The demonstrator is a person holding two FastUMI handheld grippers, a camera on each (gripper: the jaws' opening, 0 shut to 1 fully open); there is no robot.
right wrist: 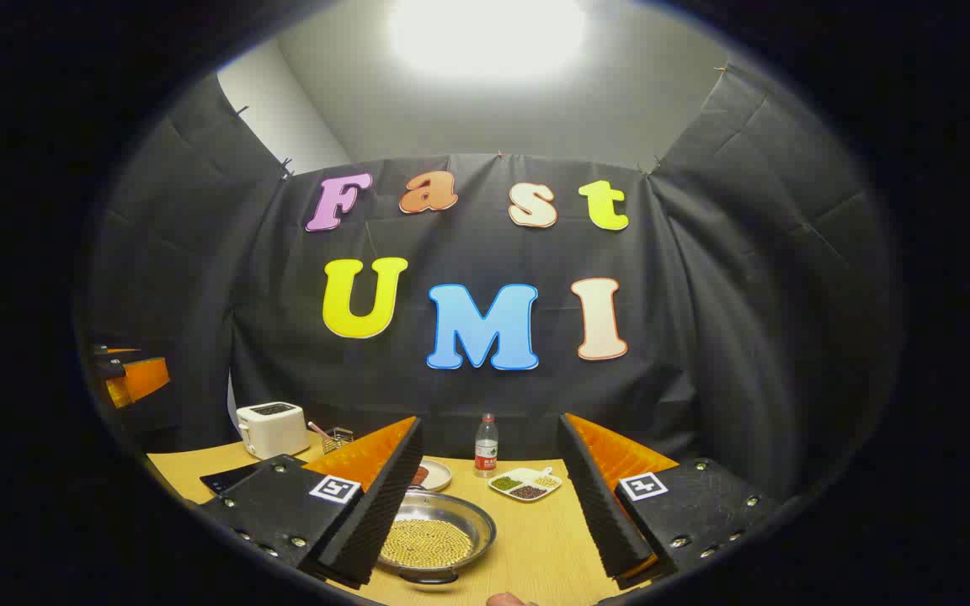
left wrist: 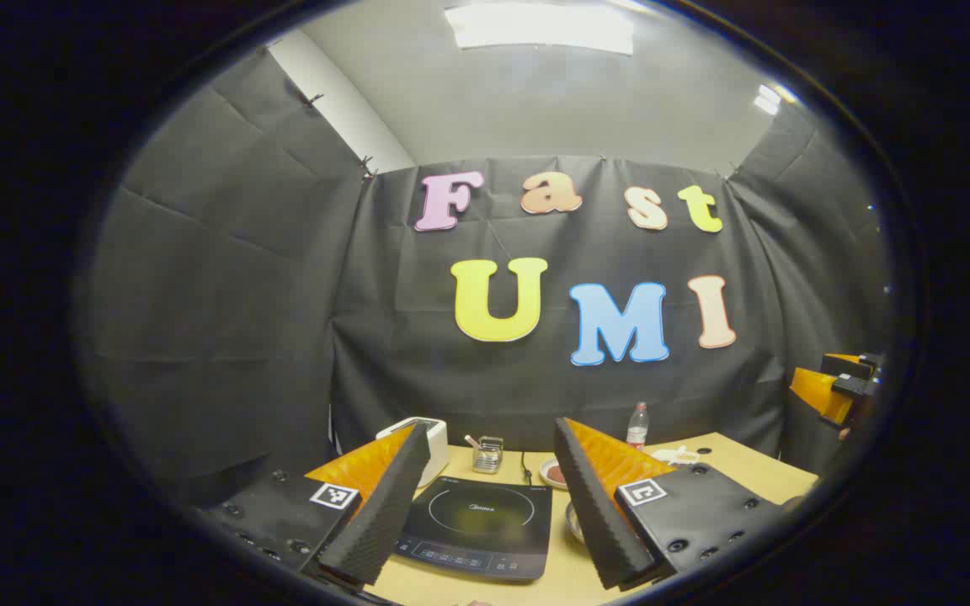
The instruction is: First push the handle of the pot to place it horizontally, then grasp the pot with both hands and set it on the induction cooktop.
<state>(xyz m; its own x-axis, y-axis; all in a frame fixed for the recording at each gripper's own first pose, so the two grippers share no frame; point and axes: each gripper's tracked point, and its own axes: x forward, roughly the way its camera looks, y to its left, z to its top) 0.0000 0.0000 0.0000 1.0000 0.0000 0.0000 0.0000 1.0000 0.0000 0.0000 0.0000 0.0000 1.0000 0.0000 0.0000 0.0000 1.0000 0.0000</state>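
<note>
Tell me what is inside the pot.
The pot holds a layer of small yellowish beads or beans over its bottom. Its left rim is covered by a finger of the right tongs, so that part cannot be seen.

On my worktop (right wrist: 535,547) I see a toaster (right wrist: 272,427) at far left, a wire basket (right wrist: 336,438) beside it, a bottle (right wrist: 486,446) at the back, a divided dish (right wrist: 525,484) near it.

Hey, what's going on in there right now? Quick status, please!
Left gripper open above the black induction cooktop. Right gripper open over the shallow steel pot of yellow beads, untouched. Small pink dish just behind the pot.
</note>
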